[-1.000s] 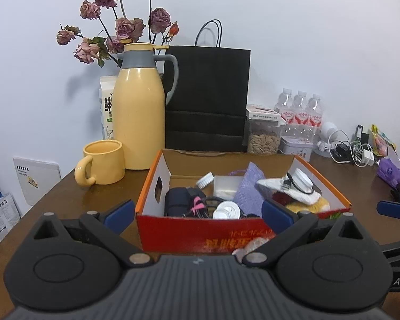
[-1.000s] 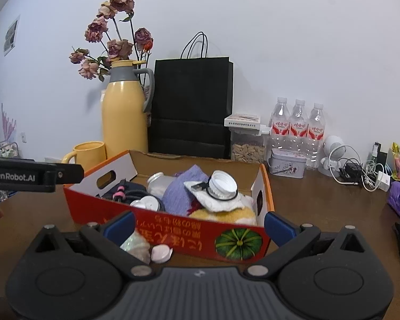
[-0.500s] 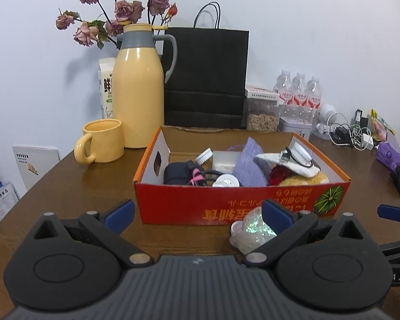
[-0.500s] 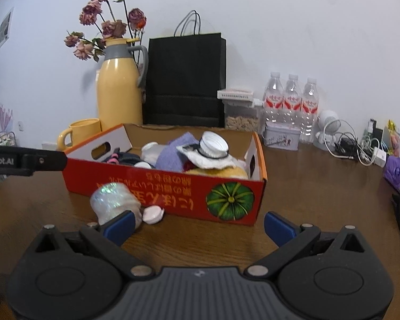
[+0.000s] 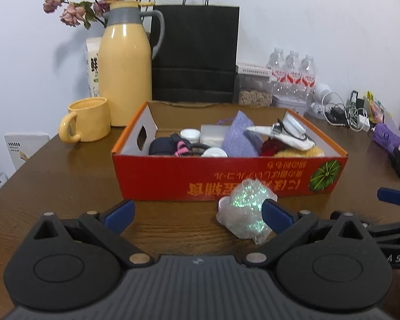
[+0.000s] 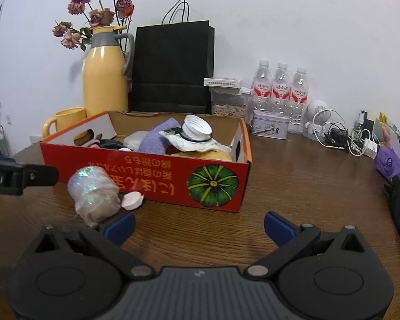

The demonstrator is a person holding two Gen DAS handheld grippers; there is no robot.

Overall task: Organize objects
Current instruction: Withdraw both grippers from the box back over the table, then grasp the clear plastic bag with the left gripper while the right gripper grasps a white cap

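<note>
- Where both tools sit nearest the lens, the left gripper (image 5: pixel 197 213) and the right gripper (image 6: pixel 198 225) have their blue-tipped jaws spread wide, holding nothing.
- Crinkled iridescent bundle (image 5: pixel 246 210): clear film with green glitter flecks, lumpy, lying on the wooden table (image 5: pixel 66 181) just in front of the box, touching or just beside the left gripper's right fingertip (image 5: pixel 276 213). In the right wrist view the same bundle (image 6: pixel 94 196) sits close by the right gripper's left fingertip (image 6: pixel 120 225); contact unclear.
- Small white cap (image 6: pixel 132 200) lies beside the bundle, against the box front.
- Red cardboard box (image 5: pixel 226 176), open top, upside-down printed lettering and a green pumpkin picture; crowded inside with a purple cloth (image 5: pixel 241 138), white lids, dark items.
- Behind: yellow mug (image 5: pixel 86 120), yellow thermos jug (image 5: pixel 125 74), black paper bag (image 5: pixel 196 53), three water bottles (image 5: pixel 293 72), tangled cables (image 5: pixel 344 112) at far right.
</note>
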